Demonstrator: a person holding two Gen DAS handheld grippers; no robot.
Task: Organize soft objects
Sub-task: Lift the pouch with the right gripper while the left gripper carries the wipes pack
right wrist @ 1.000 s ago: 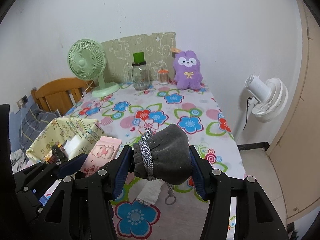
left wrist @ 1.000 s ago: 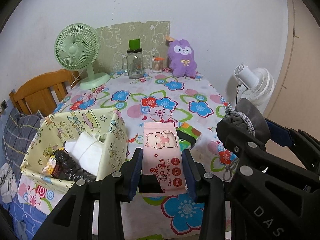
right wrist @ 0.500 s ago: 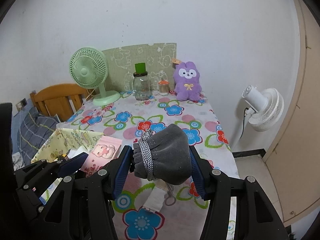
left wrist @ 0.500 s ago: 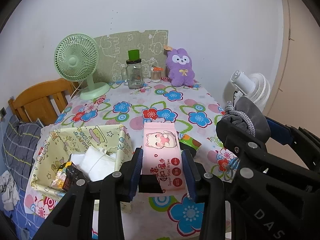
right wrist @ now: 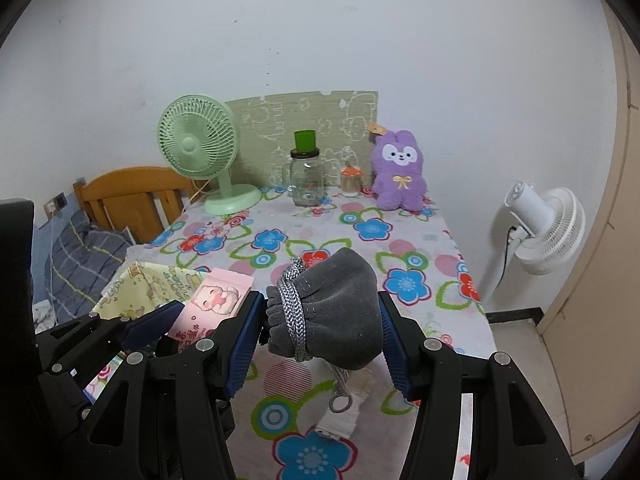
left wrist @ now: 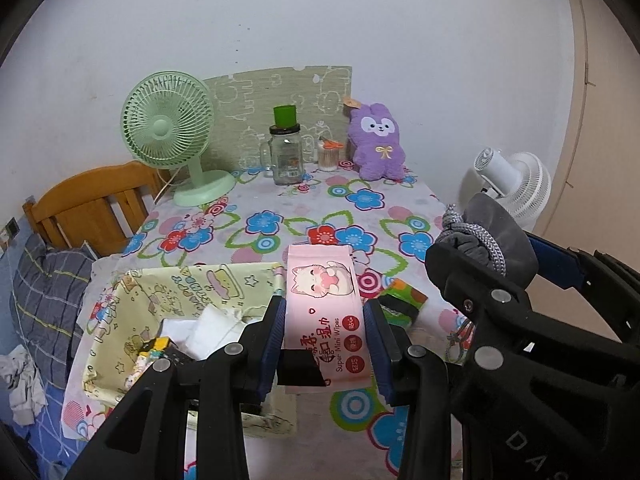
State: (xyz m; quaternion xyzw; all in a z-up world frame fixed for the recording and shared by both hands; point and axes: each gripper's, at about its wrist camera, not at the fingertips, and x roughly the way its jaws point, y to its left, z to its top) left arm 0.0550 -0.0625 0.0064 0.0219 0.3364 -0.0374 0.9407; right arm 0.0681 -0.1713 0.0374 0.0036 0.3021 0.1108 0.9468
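My left gripper point(left wrist: 325, 334) is shut on a pink pack of wet wipes point(left wrist: 325, 292) and holds it above the table, just right of a yellow patterned fabric bin point(left wrist: 168, 300). The bin holds white tissue and dark wrappers. My right gripper point(right wrist: 320, 332) is shut on a grey drawstring pouch point(right wrist: 332, 312) with a grey cord wound round its neck, held above the floral tablecloth point(right wrist: 280, 240). The pouch also shows in the left wrist view point(left wrist: 488, 232), to the right of the wipes. A purple plush rabbit point(right wrist: 398, 170) sits at the table's back.
A green desk fan point(left wrist: 168, 132), a glass jar with a green lid point(left wrist: 285, 156) and a small toothpick jar point(left wrist: 329, 156) stand at the back. A green packet point(left wrist: 404, 294) lies under the wipes. A wooden chair point(left wrist: 92, 208) is left, a white fan point(right wrist: 548, 232) right.
Both grippers have risen and drawn back from the table with their loads; the bin and the table now sit lower and farther off. Both grips are unchanged.
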